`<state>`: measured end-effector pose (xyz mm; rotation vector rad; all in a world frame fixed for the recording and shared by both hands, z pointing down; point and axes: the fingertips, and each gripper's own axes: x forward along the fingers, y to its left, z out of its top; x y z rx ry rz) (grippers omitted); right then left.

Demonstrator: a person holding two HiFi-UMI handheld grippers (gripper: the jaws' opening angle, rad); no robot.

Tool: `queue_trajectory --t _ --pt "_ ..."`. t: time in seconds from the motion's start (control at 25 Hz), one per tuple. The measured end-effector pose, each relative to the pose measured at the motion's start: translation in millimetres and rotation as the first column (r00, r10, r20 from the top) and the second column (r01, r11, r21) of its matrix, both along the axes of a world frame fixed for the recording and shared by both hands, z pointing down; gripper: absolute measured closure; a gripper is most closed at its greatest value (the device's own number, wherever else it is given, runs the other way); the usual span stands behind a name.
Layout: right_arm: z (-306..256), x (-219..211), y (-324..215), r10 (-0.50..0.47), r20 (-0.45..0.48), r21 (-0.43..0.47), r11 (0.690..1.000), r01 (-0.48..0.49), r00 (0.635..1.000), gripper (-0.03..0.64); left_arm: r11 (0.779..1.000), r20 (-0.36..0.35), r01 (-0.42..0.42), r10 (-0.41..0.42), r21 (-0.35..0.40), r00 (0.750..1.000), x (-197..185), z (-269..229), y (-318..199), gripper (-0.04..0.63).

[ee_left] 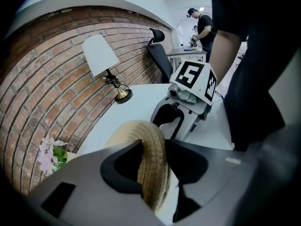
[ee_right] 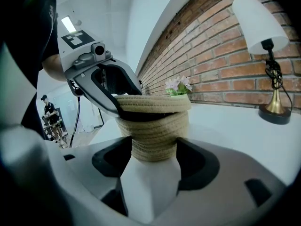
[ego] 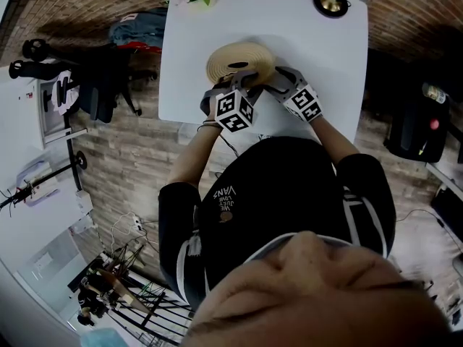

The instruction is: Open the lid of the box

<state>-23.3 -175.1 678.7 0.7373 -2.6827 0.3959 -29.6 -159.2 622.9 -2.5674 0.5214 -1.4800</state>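
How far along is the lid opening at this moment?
Done: the right gripper is clamped on the woven box body, steadying it on the white table. In hand: the left gripper pinches the lid at its rim, and the lid is tipped up on that side, with a dark gap under it. Left: the lid still covers the box and needs lifting clear.

The left tool (ee_left: 153, 169) has its jaws clamped on the rim of the woven lid (ee_left: 136, 131), which is tilted edge-on to the camera. The right tool (ee_left: 175, 126) is just beyond it, over the white worktop (ee_left: 141, 100). A lamp (ee_left: 106, 65) stands by the brick wall (ee_left: 47, 79).
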Motion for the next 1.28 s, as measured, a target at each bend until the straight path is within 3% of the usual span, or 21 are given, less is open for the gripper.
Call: queue_trajectory --t 0.88,1.28 --pt "2.5 -0.9 -1.2 0.010 -0.022 -0.022 1.000 -0.010 1.000 0.339 0.995 -0.098 0.051 -0.043 0.084 0.994 -8.6 -38.0 -11.7 0.479" --pt "6.1 -2.6 -2.3 0.024 -0.040 -0.026 0.999 -0.025 0.999 0.341 0.988 -0.190 0.117 -0.098 0.096 0.977 -17.1 -58.8 -23.6 0.488"
